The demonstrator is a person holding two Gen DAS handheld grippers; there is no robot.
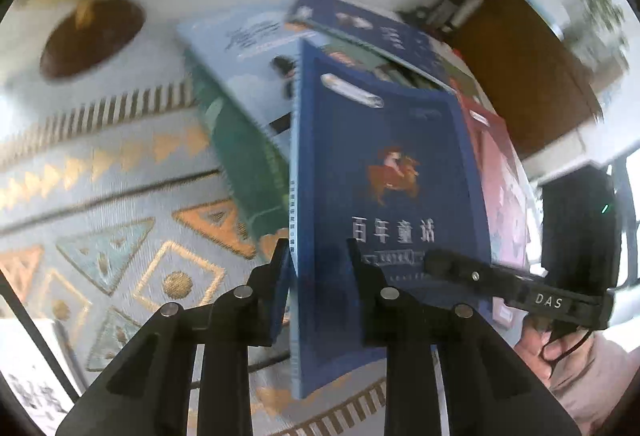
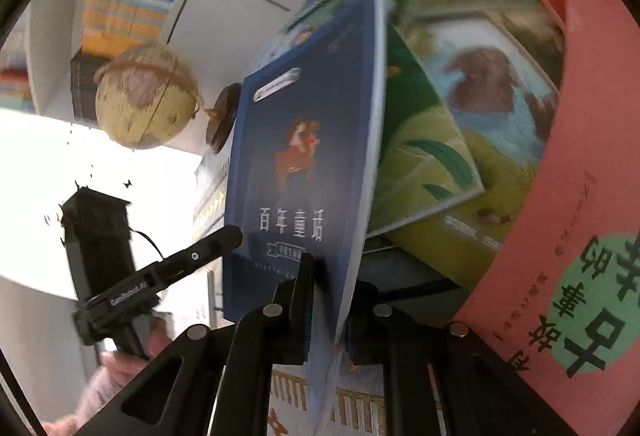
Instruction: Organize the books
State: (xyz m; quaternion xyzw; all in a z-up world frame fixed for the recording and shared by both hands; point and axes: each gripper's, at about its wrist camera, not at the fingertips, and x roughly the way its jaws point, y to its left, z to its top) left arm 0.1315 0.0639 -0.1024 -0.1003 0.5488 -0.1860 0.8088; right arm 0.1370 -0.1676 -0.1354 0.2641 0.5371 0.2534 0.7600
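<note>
Blue book (image 1: 392,171) upright, pinched by left gripper (image 1: 318,256) and right gripper (image 2: 332,276).

The dark blue book (image 1: 392,195) has a smooth, faintly glossy paper cover. Beneath it, the patterned cloth (image 1: 100,203) looks woven and matt. Beside the book, the black gripper fingers (image 1: 276,276) are matt plastic.

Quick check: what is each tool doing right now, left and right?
Left tool: closed on the blue book.
Right tool: closed on the same blue book.

Daylit, motion-blurred fisheye views — window glare blown out, edges warped.
</note>
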